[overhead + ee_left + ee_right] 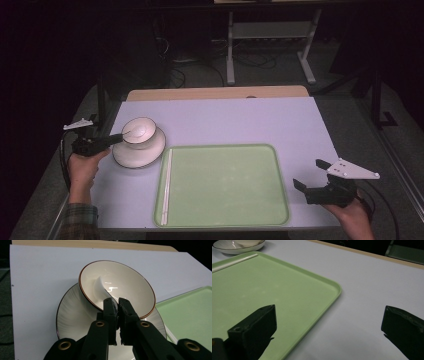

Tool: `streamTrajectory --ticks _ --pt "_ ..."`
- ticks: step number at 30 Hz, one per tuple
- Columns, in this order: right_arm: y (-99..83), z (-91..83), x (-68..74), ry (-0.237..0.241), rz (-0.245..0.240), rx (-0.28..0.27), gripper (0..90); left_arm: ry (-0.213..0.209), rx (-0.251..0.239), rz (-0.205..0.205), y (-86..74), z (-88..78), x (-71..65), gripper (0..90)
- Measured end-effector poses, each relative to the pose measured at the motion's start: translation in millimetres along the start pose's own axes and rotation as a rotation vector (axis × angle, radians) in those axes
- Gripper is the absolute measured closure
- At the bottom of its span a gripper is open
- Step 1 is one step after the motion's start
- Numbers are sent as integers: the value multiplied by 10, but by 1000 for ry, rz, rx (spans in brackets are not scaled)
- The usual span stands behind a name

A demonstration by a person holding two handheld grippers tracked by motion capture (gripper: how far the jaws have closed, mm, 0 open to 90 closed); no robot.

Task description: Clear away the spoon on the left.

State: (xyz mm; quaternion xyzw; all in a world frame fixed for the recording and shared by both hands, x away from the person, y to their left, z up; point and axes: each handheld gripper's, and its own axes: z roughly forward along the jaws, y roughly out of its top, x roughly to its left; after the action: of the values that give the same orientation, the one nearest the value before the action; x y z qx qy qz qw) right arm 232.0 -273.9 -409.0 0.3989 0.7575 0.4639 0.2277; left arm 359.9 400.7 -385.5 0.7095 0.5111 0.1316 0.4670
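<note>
Left gripper is what we have clamped on the handle of a white ceramic spoon, whose end rests inside the bowl. That bowl, glossy cream with a thin brown rim, sits tilted on a ribbed white plate just left of the tray. We judge the grasp step done; next we should lift the spoon clear without tipping the bowl. Our right gripper waits with jaws apart beside the smooth, rounded green tray, where 1 pale stick lies.
</note>
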Motion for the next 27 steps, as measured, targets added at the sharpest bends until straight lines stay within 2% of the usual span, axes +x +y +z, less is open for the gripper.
streamTrajectory --ticks 5,8,12,20,24,27 --pt "-4 0 -3 -1 1 2 0 -22 -61 16 76 -87 -80 852" --pt "-1 -1 -4 -3 1 1 0 -49 -98 33 139 -147 -159 853" --pt "0 -4 0 -1 0 0 0 -106 -131 48 215 -192 -283 853" --pt "2 -1 -2 -2 1 -1 0 -214 -149 88 303 -159 -512 853" --pt "3 -4 -7 0 5 -4 0 -263 -138 101 310 -91 -613 853" --pt "7 -7 -8 0 8 -6 0 -317 -120 106 296 24 -703 853"
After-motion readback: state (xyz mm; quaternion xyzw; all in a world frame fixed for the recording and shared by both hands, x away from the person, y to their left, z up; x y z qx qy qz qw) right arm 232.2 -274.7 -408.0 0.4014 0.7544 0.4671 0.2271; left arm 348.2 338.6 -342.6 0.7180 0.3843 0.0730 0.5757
